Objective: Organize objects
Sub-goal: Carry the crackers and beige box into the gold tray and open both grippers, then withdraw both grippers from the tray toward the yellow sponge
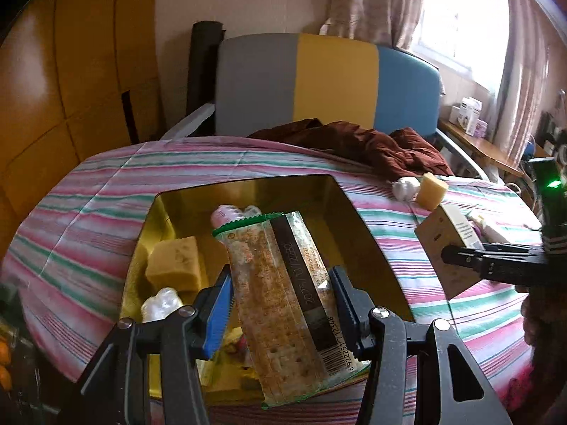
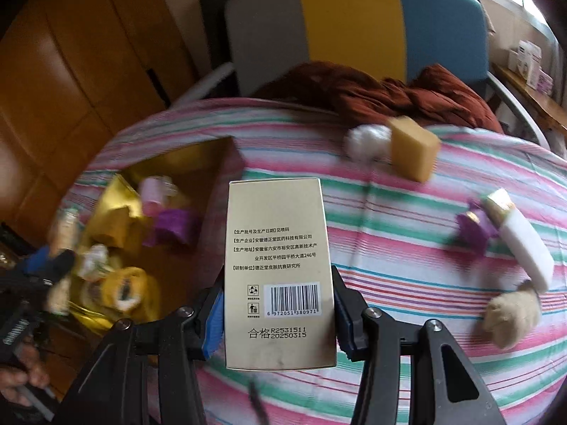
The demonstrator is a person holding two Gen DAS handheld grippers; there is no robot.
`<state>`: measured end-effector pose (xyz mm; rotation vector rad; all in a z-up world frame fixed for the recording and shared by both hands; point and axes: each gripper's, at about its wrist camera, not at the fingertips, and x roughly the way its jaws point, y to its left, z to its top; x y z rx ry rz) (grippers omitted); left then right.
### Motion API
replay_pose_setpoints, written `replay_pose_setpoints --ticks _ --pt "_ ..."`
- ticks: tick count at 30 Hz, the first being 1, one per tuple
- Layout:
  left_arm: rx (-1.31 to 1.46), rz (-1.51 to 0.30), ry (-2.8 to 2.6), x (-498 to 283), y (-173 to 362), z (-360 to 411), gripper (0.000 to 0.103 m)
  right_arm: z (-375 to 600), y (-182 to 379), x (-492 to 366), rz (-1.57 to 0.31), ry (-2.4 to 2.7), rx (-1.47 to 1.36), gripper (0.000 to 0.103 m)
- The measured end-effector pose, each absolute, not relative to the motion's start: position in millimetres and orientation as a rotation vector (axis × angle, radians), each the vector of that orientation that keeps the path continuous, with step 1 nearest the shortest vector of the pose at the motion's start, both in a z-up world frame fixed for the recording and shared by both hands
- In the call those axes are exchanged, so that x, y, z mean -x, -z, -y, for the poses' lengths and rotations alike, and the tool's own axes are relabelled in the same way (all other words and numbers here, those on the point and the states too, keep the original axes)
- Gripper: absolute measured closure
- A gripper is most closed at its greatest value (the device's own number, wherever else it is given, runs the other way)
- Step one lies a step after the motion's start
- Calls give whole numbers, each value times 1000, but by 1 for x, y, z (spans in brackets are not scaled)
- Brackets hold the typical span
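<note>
My left gripper (image 1: 281,287) is shut on a clear cracker packet (image 1: 283,304) with a green edge and holds it over the open gold tin (image 1: 354,212). The tin holds a yellow sponge block (image 1: 177,264), a pink bottle (image 1: 226,214) and a clear plastic piece (image 1: 161,302). My right gripper (image 2: 278,304) is shut on a beige carton (image 2: 278,269) with a barcode, above the striped cloth to the right of the tin (image 2: 198,163). That carton also shows in the left wrist view (image 1: 446,248).
On the striped tablecloth (image 2: 407,248) lie a second yellow sponge (image 2: 413,148), a white wad (image 2: 365,141), a white tube with gold cap (image 2: 524,244), a purple item (image 2: 473,228) and a beige plush piece (image 2: 510,315). A brown garment (image 1: 372,141) and a chair back (image 1: 319,78) lie behind.
</note>
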<state>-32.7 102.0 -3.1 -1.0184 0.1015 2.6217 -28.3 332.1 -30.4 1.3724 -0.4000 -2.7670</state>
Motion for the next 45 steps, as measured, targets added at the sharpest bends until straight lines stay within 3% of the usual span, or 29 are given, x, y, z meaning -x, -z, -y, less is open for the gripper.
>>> replay_pose_setpoints --ticks 22,24,26,28,45 --pt "1077 -44 -2726 85 12 -47 49 -233 -6 136 219 2709 -1289 51" --pt "1079 -52 -2739 92 13 -47 44 -230 -2 149 197 2720 -1320 48" --pt "1079 -59 -2752 97 12 -47 30 -229 1 154 194 2749 -1345 35" --pt "1054 -56 -2775 96 9 -47 24 -229 2 151 211 2745 -1337 26" --pt "963 -2 -2788 61 -13 -41 15 -220 0 86 169 2870 -1218 25"
